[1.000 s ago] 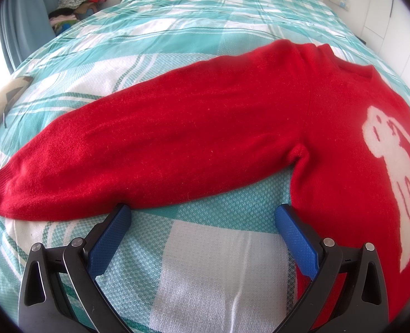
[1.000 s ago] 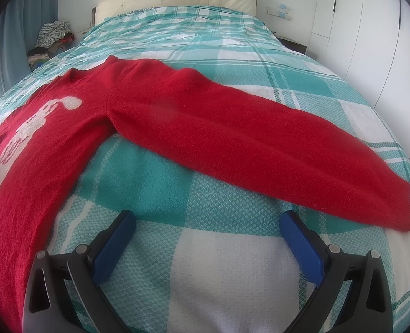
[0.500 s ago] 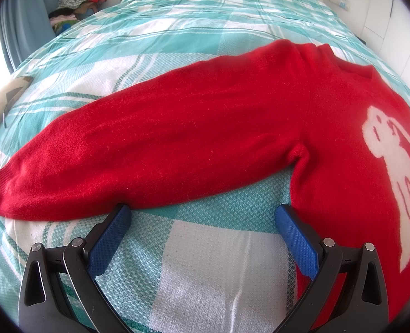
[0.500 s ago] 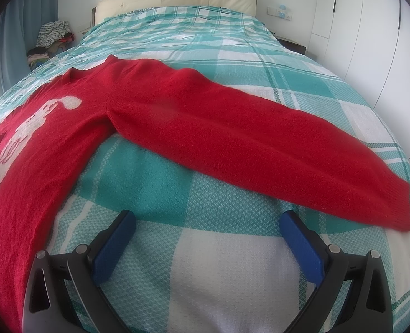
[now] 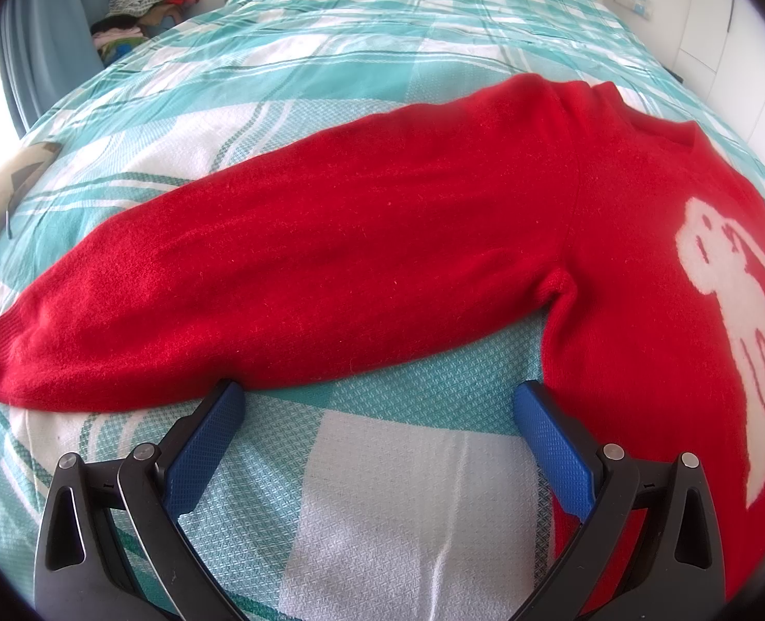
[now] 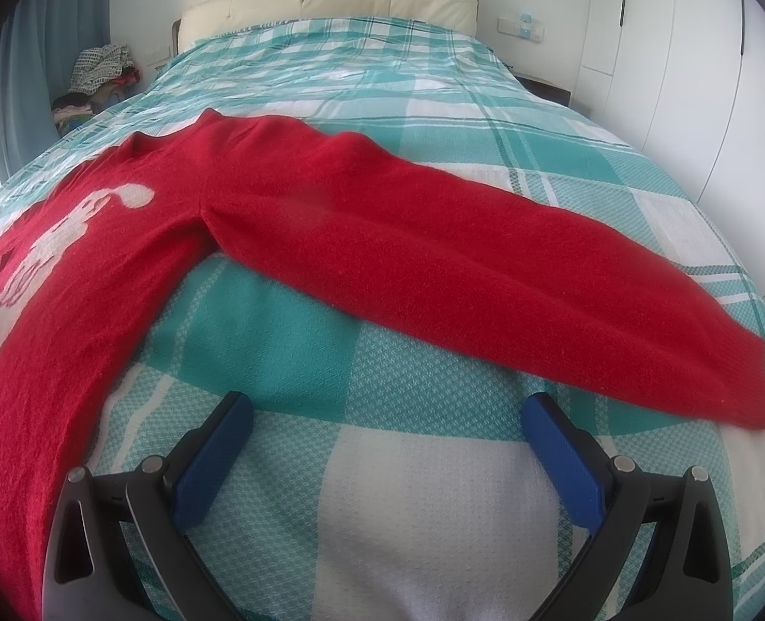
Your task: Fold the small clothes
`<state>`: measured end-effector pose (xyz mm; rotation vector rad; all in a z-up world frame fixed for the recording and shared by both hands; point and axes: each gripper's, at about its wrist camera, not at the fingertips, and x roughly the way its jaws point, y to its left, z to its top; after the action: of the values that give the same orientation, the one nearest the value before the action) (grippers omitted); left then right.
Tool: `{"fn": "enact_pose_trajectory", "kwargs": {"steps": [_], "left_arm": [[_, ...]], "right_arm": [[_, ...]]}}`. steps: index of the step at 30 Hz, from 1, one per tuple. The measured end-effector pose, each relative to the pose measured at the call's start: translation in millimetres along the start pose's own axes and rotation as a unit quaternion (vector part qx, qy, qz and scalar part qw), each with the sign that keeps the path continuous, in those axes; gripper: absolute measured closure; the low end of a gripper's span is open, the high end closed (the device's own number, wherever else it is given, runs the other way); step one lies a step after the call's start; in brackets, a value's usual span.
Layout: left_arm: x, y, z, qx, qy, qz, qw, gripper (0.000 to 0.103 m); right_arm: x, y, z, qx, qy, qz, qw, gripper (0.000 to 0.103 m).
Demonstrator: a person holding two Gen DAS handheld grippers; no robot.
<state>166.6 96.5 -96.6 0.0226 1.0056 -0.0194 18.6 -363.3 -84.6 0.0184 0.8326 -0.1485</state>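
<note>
Gaping wide with nothing between their blue pads, the jaws of the left gripper hover low over the bed, one tip at the lower edge of a sleeve, the other at the side seam below the armpit of the red sweater. The right gripper likewise stands with jaws spread and empty, over bare checked bedspread, just short of the other sleeve. The sweater lies flat, face up, unfolded, both sleeves stretched outward, a white animal figure on its chest. Beyond, a padded headboard, a heap of clothes beside the bed, and white wardrobe doors.
</note>
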Motion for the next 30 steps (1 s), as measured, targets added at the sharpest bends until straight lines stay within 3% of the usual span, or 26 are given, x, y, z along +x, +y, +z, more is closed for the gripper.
{"fn": "enact_pose_trajectory", "kwargs": {"steps": [30], "left_arm": [[0.0, 0.0, 0.1, 0.0, 0.0, 0.0, 1.0, 0.0]], "right_arm": [[-0.6, 5.6, -0.4, -0.009, 0.001, -0.017, 1.0, 0.0]]}}
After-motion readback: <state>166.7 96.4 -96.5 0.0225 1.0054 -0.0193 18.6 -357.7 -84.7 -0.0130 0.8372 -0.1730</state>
